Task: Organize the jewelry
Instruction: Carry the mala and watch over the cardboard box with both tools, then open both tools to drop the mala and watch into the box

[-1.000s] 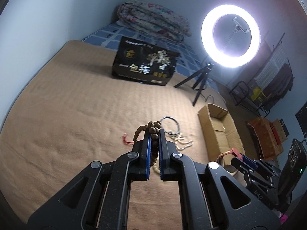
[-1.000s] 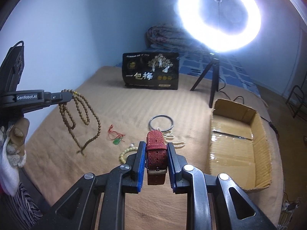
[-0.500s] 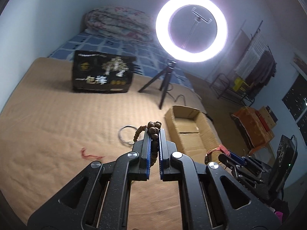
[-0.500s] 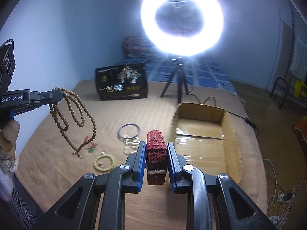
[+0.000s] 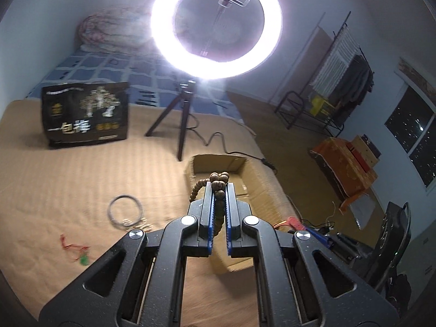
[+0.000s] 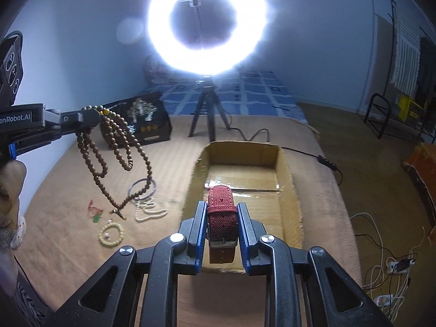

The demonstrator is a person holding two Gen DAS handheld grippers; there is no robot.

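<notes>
My left gripper [image 5: 218, 190] is shut on a long brown bead necklace [image 5: 216, 184]; in the right wrist view the necklace [image 6: 114, 152] hangs in loops from that gripper [image 6: 92, 118] above the tan blanket. My right gripper [image 6: 220, 212] is shut on a red watch strap [image 6: 221, 218], held over the near end of an open cardboard box [image 6: 288, 174]. The box also shows in the left wrist view [image 5: 199, 163], just beyond the left fingers.
On the blanket left of the box lie a metal bangle [image 6: 133, 190], a pearl strand [image 6: 150, 212], a pale bead bracelet [image 6: 111, 234] and a red cord with a green pendant [image 6: 95, 214]. A black bag [image 6: 136, 120] and a ring light tripod [image 6: 207, 109] stand behind.
Both grippers have swung right toward the cardboard box. The red strap is now over the box's near end. The bead necklace has moved closer to the box.
</notes>
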